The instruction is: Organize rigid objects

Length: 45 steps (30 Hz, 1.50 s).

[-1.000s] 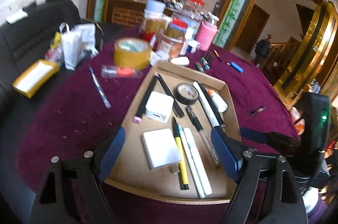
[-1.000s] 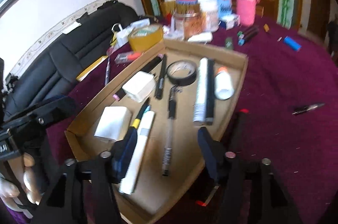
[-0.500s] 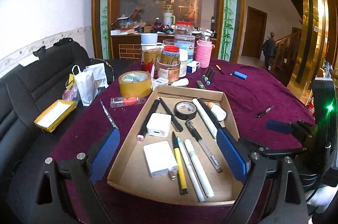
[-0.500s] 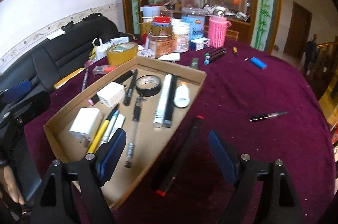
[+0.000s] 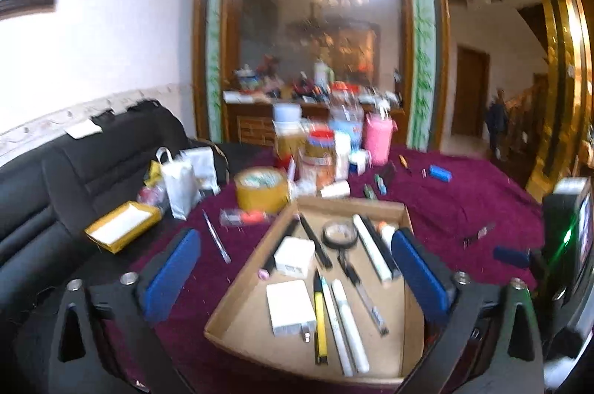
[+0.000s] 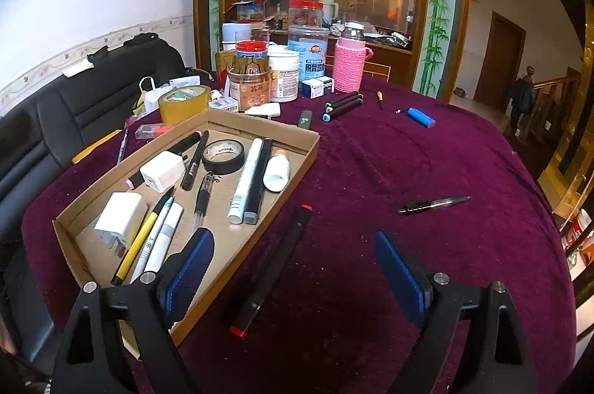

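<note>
A shallow cardboard tray [image 6: 293, 167] [image 5: 406, 301] lies on the purple tablecloth. It holds two white chargers, a black tape roll [image 6: 224, 152], a glue bottle and several pens and markers. A black marker with red ends [image 6: 273, 269] lies on the cloth right of the tray, between the open blue pads of my right gripper [image 6: 293, 267]. A black pen [image 6: 432, 204] lies further right. My left gripper [image 5: 293, 267] is open and empty, raised over the near end of the tray.
Jars, a pink-sleeved bottle [image 6: 349, 61] and a yellow tape roll [image 6: 184, 101] crowd the far side. Markers [image 6: 343, 104], a blue lighter [image 6: 420, 117] and a pen [image 5: 216, 241] lie on the cloth. A black sofa [image 6: 74, 104] stands left of the table.
Both grippers have risen and tilted up, so more of the room shows. The red-ended marker now lies on the cloth outside the tray, between the right gripper's pads.
</note>
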### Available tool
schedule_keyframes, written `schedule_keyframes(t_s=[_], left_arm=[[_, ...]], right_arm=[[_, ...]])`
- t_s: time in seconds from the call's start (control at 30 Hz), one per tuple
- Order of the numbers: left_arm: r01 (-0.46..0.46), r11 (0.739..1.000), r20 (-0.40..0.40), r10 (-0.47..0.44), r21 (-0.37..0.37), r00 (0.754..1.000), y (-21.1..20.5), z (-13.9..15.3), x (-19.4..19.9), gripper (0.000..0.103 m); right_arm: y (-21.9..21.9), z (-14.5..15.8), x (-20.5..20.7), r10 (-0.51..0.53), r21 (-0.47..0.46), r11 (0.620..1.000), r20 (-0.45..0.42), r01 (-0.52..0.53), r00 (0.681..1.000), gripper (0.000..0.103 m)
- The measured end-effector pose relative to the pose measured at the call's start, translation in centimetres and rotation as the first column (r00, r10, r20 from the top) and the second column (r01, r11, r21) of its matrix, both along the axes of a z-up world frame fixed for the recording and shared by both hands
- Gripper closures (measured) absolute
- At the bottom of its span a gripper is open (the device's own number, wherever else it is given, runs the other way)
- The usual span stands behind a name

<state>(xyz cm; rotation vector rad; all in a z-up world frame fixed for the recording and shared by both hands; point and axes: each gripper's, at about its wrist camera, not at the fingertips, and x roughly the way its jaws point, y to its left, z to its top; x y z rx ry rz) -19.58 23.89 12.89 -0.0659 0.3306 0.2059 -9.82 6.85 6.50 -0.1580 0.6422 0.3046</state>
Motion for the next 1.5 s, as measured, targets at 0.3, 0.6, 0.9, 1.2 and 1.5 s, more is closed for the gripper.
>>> schedule_keyframes(t_s=[0.3,0.6,0.9,1.2,1.5], left_arm=[[0.037,0.998,-0.018,-0.038,-0.054,0.999,-0.8,1.8,0.0,0.000],[-0.023,1.000,0.041,0.024,-0.016,0.999,-2.1,2.6,-1.4,0.000],[-0.050,0.997,-0.076,0.045,-0.066,0.996,-1.7,-0.4,0.0,0.000],[-0.066,0.996,-0.189,0.052,-0.065,0.981,-2.0,-3.3,1.3,0.000],[-0.027,0.992,-0.261,-0.005,-0.119,0.965,-2.2,-5.3,2.2,0.000]], right_arm=[[-0.7,0.0,-0.4,-0.009,0.018,1.000,0.014,0.009,1.000,0.012],[-1.2,-0.2,-0.5,-0.025,0.044,0.999,0.018,0.025,1.000,0.012],[-0.8,-0.4,-1.4,-0.017,0.030,0.999,0.056,0.015,0.998,0.006],[-0.4,-0.9,-1.1,-0.040,-0.010,0.999,0.046,0.041,0.998,0.006],[0.6,-1.2,-1.4,-0.028,-0.053,0.998,0.053,0.031,0.998,0.006]])
